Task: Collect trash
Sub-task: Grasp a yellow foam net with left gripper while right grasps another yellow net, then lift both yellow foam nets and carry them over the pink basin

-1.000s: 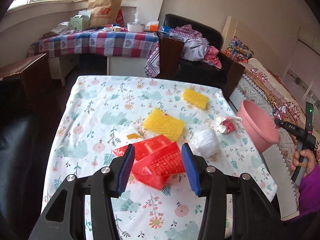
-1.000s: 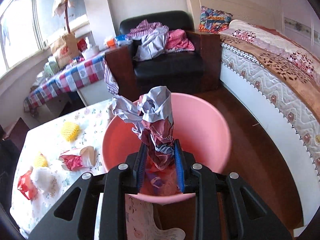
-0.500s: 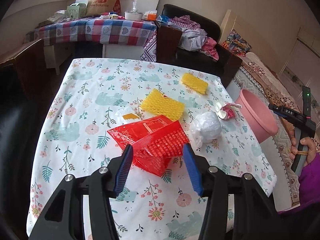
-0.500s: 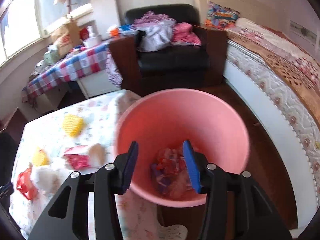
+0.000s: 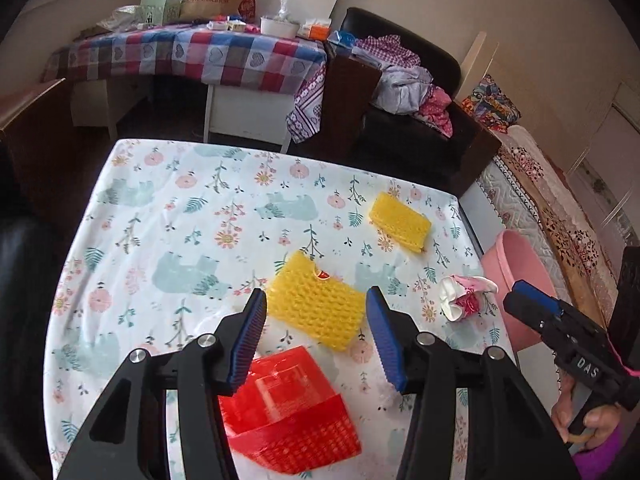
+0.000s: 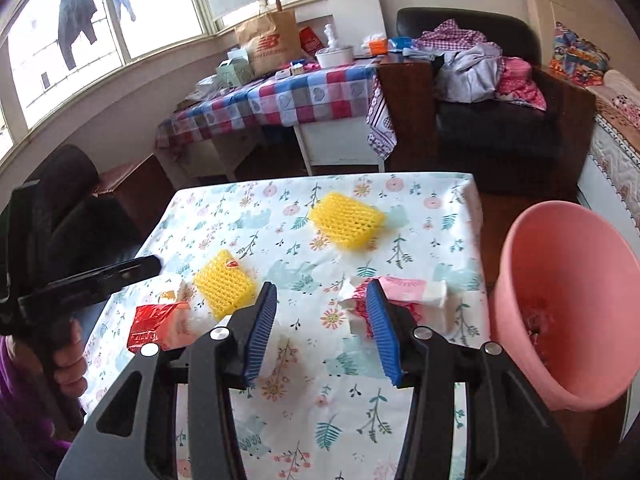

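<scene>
In the pink bin [image 6: 560,300] there's some trash, but four-odd pieces are left on your tabletop [image 6: 436,216]; both grippers, left gripper [image 5: 316,336] and right gripper [image 6: 322,328], open, empty.

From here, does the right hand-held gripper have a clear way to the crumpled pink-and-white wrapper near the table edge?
Probably yes. The right hand-held gripper stands open and empty, and the crumpled pink-and-white wrapper lies just beyond its fingertips with nothing over it. The pink plastic bin sits off to the side, apart.
</scene>
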`<state>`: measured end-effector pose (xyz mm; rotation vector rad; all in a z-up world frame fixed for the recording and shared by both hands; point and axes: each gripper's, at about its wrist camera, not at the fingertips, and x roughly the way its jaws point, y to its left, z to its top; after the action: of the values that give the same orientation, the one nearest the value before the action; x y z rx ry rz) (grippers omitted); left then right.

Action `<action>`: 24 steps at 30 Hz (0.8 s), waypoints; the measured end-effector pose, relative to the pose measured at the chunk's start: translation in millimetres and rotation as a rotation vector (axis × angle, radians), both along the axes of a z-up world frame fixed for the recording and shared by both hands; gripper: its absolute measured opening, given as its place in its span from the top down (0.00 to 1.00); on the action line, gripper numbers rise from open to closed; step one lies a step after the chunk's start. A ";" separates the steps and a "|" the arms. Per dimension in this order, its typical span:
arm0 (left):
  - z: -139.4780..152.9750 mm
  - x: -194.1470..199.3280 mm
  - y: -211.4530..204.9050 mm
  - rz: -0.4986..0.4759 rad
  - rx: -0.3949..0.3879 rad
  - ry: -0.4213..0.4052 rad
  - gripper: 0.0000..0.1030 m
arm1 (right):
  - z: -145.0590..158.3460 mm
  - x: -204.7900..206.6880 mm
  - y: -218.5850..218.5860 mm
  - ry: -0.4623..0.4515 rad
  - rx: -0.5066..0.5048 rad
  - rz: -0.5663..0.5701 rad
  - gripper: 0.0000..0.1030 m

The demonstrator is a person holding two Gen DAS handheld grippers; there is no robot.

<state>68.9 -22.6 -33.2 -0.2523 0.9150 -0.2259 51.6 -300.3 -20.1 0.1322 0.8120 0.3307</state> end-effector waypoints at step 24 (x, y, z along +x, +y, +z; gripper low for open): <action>-44.3 22.2 -33.7 0.007 0.146 0.010 0.87 | -58.3 177.4 34.4 0.243 -0.179 0.071 0.54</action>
<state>91.1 -56.4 -77.4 -0.1211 0.9355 -0.1507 229.0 -265.9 -78.4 -0.0248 1.0846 0.3108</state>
